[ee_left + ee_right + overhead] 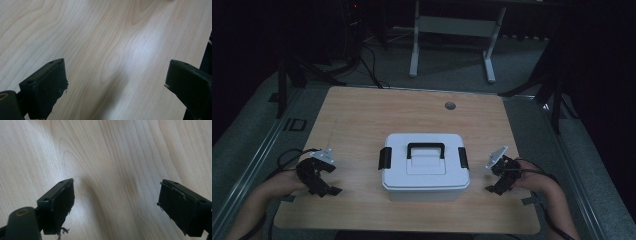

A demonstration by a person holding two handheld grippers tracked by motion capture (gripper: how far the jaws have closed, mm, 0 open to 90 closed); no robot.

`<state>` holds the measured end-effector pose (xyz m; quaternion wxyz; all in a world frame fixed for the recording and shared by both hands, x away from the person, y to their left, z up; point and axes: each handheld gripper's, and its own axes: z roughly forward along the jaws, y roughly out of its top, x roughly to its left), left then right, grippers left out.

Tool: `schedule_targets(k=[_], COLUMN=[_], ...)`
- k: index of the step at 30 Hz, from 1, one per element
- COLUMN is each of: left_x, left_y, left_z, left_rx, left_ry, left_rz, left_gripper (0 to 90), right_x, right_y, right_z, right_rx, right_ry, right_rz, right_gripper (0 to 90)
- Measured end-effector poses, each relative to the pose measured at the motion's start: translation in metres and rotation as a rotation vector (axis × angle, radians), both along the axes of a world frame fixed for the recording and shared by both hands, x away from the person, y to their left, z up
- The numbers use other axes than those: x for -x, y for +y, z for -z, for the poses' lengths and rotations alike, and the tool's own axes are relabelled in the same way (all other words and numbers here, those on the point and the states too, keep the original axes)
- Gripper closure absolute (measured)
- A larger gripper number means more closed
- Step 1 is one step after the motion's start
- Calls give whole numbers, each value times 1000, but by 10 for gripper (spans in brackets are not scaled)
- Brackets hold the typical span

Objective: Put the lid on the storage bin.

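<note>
A white plastic box (425, 167) with a black carry handle (426, 148) and a black side latch (385, 157) on each end sits lid-closed at the table's near middle. My left gripper (323, 182) rests on the wood to the left of the box, held by a hand; its jaws stand wide apart over bare wood in the left gripper view (116, 82). On the other side of the box, my right gripper (498, 180) is held the same way. It is open too, with nothing between its fingers (116, 205).
The wooden table (362, 115) has a round cable hole (450, 105) at the back. Black cables trail from both grippers off the table's sides. Beyond the table stand a white desk frame (452, 30) and dark stands on grey floor.
</note>
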<state>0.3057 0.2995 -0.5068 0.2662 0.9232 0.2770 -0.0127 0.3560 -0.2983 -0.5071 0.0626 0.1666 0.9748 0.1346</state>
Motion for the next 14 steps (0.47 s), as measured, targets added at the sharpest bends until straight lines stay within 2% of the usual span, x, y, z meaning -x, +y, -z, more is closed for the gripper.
schedule_targets(k=[2, 8, 14], left_x=[2, 7, 5], left_y=[5, 14, 16], left_z=[2, 7, 4], left_rx=[10, -3, 7], left_ry=[6, 10, 7], left_rz=[-15, -34, -36], left_gripper=[28, 28, 28], right_x=[1, 3, 2], right_y=[-2, -9, -12], right_z=[2, 10, 16], right_rx=[-14, -28, -35], right_ry=[1, 13, 16], right_rz=[10, 34, 44], right_gripper=[132, 132, 132])
